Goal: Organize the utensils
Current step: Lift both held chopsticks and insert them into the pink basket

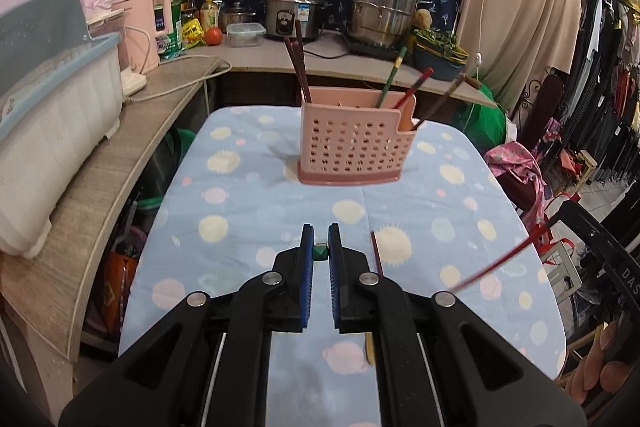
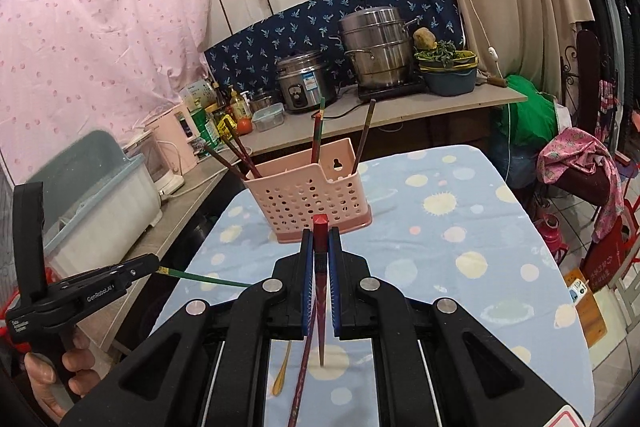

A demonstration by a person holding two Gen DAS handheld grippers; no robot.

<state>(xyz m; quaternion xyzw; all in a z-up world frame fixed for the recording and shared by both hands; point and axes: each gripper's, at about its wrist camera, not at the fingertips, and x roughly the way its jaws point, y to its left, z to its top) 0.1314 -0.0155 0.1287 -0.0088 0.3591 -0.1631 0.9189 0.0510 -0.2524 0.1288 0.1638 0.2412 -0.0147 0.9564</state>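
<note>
A pink perforated utensil holder (image 1: 352,143) stands on the blue dotted tablecloth (image 1: 256,211) with several chopsticks upright in it. My left gripper (image 1: 320,239) is above the cloth in front of it, shut on a green chopstick (image 1: 320,251) seen end-on. In the right wrist view that gripper (image 2: 158,265) holds the green stick (image 2: 204,279) level. My right gripper (image 2: 321,239) is shut on a red chopstick (image 2: 321,227) that hangs down below the pads, in front of the holder (image 2: 308,195). The left wrist view shows this red stick (image 1: 500,263) at the right.
A dark patterned chopstick (image 2: 300,383) and a yellow spoon (image 2: 282,375) lie on the cloth below the grippers. A wooden counter (image 1: 92,179) with a white dish box (image 1: 52,131) runs along the left. Pots and a rice cooker (image 1: 294,11) stand on the counter behind the holder.
</note>
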